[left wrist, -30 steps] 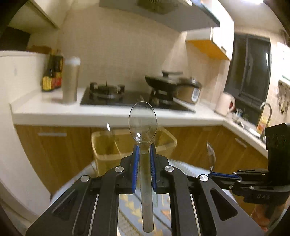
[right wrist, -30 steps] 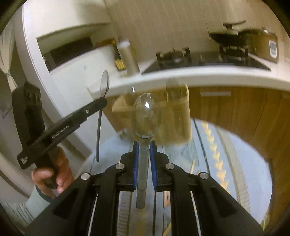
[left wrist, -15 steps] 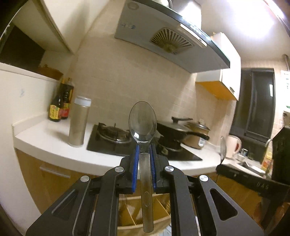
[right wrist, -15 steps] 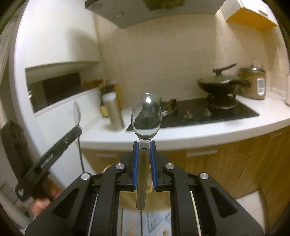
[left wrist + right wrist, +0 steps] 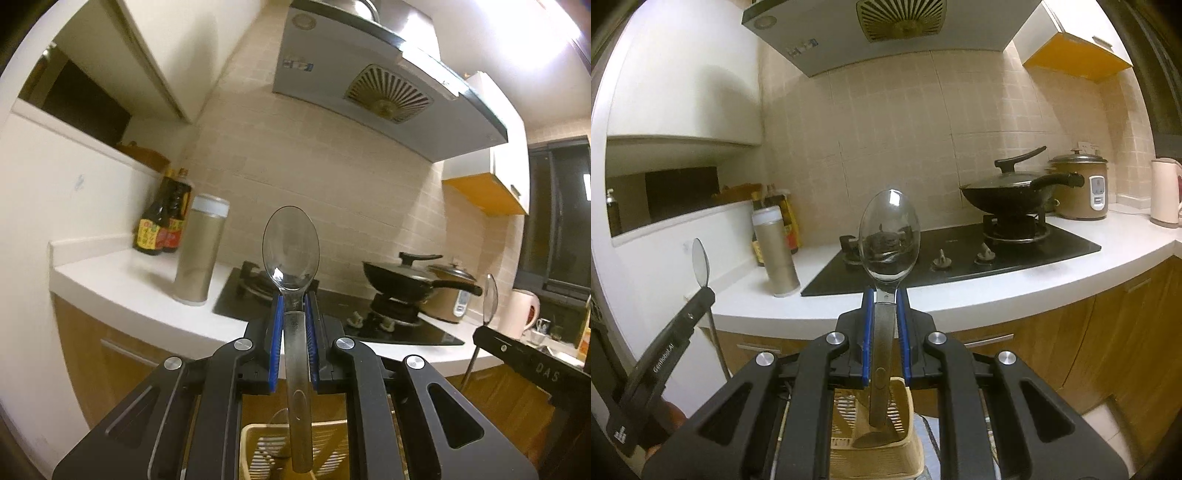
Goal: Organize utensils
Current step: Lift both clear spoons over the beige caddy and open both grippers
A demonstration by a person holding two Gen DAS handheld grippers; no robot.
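My left gripper (image 5: 294,325) is shut on a steel spoon (image 5: 290,247), bowl up, handle hanging down over a beige slotted utensil basket (image 5: 258,454). My right gripper (image 5: 884,317) is shut on a second steel spoon (image 5: 889,236), bowl up, handle end just above the same basket (image 5: 875,446). Each gripper shows in the other's view: the right one with its spoon at the right edge of the left wrist view (image 5: 489,306), the left one with its spoon at the lower left of the right wrist view (image 5: 700,273).
A white counter (image 5: 997,284) carries a black gas hob (image 5: 960,254), a wok (image 5: 1008,192), a rice cooker (image 5: 1078,188), a kettle (image 5: 1163,192), a steel canister (image 5: 775,251) and sauce bottles (image 5: 162,221). Wooden cabinets (image 5: 1108,343) lie below, a range hood (image 5: 388,92) above.
Both grippers have tilted upward with their spoons still held. The views swung from the floor and basket up to the counter, wall and hood; the basket dropped to the bottom edge.
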